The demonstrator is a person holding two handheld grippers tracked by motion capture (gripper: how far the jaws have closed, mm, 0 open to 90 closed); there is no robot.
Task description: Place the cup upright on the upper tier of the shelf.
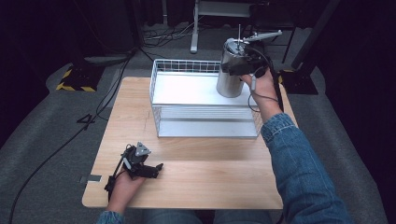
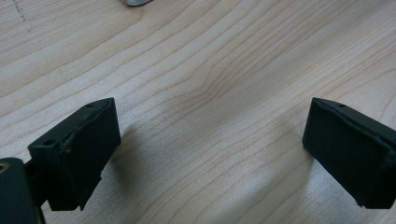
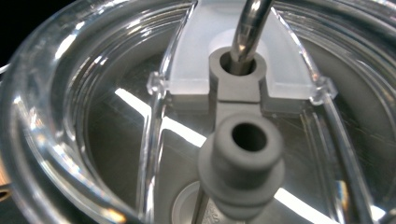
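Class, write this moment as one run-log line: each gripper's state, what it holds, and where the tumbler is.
left gripper: open, resting on table | right gripper: at tumbler top, grip unclear | tumbler: upright in wire basket, clear lid, metal straw

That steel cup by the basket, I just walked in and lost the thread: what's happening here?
A person's right gripper is at the lidded steel tumbler, at the white wire basket's far right corner. A metal straw pokes through its clear lid. The left gripper lies open on the wooden table, holding nothing.
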